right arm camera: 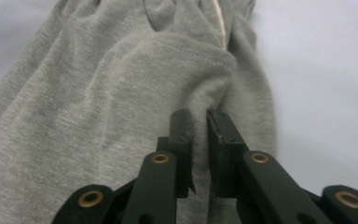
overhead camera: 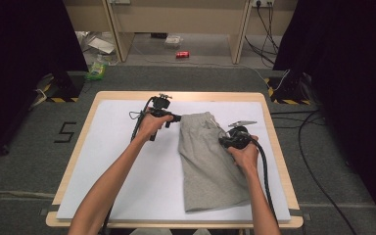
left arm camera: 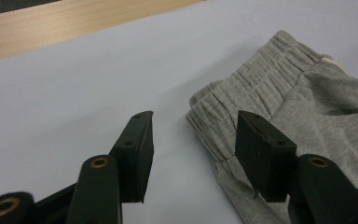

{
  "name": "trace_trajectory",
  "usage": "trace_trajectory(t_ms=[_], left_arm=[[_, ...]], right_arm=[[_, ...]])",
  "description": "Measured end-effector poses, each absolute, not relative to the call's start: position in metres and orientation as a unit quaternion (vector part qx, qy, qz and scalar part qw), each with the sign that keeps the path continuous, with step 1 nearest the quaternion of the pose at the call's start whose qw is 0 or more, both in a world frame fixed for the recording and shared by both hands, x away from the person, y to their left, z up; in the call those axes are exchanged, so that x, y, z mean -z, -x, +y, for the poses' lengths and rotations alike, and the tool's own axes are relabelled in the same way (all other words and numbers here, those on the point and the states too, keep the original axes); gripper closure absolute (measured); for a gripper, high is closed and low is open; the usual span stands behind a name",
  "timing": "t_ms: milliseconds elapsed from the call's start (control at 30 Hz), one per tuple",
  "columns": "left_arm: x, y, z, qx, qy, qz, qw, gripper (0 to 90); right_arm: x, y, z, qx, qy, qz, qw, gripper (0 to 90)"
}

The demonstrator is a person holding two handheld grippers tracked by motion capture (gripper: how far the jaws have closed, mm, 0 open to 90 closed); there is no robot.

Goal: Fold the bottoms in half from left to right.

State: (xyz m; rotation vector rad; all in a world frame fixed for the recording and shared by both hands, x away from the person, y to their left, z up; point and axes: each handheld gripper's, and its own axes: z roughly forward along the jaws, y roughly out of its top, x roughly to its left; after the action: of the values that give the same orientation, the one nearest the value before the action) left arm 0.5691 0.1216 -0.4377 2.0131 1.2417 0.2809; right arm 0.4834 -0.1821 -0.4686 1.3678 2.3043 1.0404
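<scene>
A: Where are the shorts (overhead camera: pixel 208 159) now?

B: They lie flat on the white sheet (overhead camera: pixel 127 166) that covers the table (overhead camera: pixel 81 142), in its right half. The waistband (left arm camera: pixel 261 88) is at the far end, and the leg hems are near the front edge of the table.

A: So which way does the long axis go?

B: From far to near, and a little slanted: the waistband end sits more to the left, the hem end more to the right.

A: And the left tongs (left arm camera: pixel 193 140)?

B: They are released, with a wide gap between the jaws. They stand at the far left corner of the shorts, at the waistband. One jaw is over the bare sheet, the other over the gathered edge of the cloth. I cannot tell if that jaw touches it.

A: The right tongs (right arm camera: pixel 200 122)?

B: They are clenched on a small fold of the grey cloth, at the right side of the shorts, not far below the waistband. The cloth rises a little into the jaws there. A pale drawstring (right arm camera: pixel 220 21) shows beyond them, near the waistband.
</scene>
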Motion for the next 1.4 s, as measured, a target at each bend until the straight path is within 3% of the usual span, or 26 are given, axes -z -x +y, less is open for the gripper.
trace_trajectory(t_ms=[267,467,667,900,1200,1400], left_arm=[[0.439,-0.569,0.123,-0.110,-0.784,0.485,0.371,46.5],[0.442,-0.568,0.118,-0.106,-0.786,0.483,0.370,46.5],[0.443,-0.568,0.116,-0.104,-0.786,0.482,0.374,46.3],[0.441,-0.565,0.115,-0.105,-0.787,0.478,0.375,45.7],[0.441,-0.563,0.111,-0.109,-0.788,0.477,0.374,45.6],[0.445,-0.563,0.107,-0.108,-0.791,0.476,0.368,45.5]], right_arm=[[0.446,-0.478,-0.202,-0.377,-0.487,0.771,0.162,84.0],[0.465,-0.484,-0.205,-0.344,-0.498,0.781,0.157,82.2],[0.456,-0.477,-0.204,-0.332,-0.498,0.782,0.176,63.7],[0.443,-0.433,-0.213,-0.316,-0.469,0.800,0.199,56.2],[0.460,-0.357,-0.238,-0.271,-0.465,0.817,0.207,59.7],[0.474,-0.339,-0.260,-0.262,-0.490,0.807,0.200,57.9]])
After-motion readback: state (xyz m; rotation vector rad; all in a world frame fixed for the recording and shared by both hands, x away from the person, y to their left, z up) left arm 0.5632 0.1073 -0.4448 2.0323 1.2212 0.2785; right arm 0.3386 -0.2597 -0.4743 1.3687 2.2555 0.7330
